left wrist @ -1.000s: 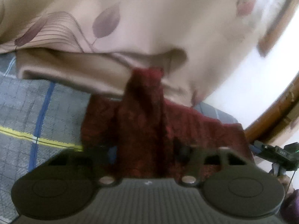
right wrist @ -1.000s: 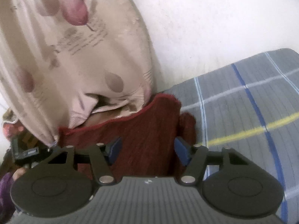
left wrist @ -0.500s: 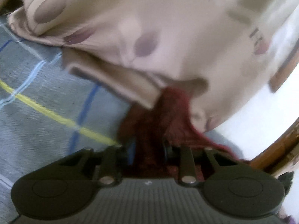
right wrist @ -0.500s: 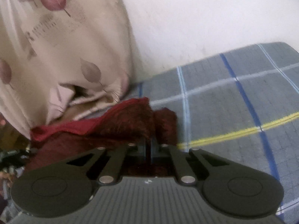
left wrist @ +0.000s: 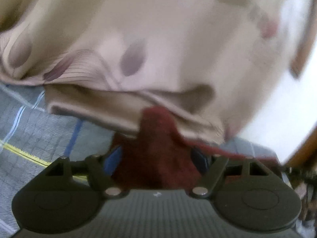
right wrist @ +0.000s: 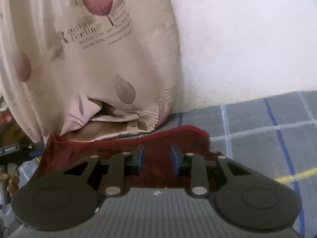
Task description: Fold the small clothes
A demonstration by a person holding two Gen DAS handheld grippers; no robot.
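Observation:
A dark red fuzzy garment (left wrist: 158, 148) lies on the bed against a pillow. In the left wrist view it rises in a bunched ridge between the jaws of my left gripper (left wrist: 157, 158). Those jaws are opening and stand wide, the blue pads (left wrist: 114, 158) at the ridge's sides without squeezing it. In the right wrist view the garment (right wrist: 178, 136) lies spread flat with a curved far edge. My right gripper (right wrist: 158, 158) is over it, its jaws opening. A gap shows between its blue pads (right wrist: 141, 158), with the cloth lying in and below that gap, not pinched.
A beige pillow with a leaf print (right wrist: 89, 59) leans just behind the garment and overhangs its far edge. The grey plaid bed sheet (right wrist: 257, 138) stretches to the right. A white wall (right wrist: 237, 39) is behind. A wooden frame (left wrist: 303, 148) shows at right in the left wrist view.
Half a second ago both grippers were closed on the red cloth. Now both have opened, the left widely. The cloth's edge in the right view lies flatter.

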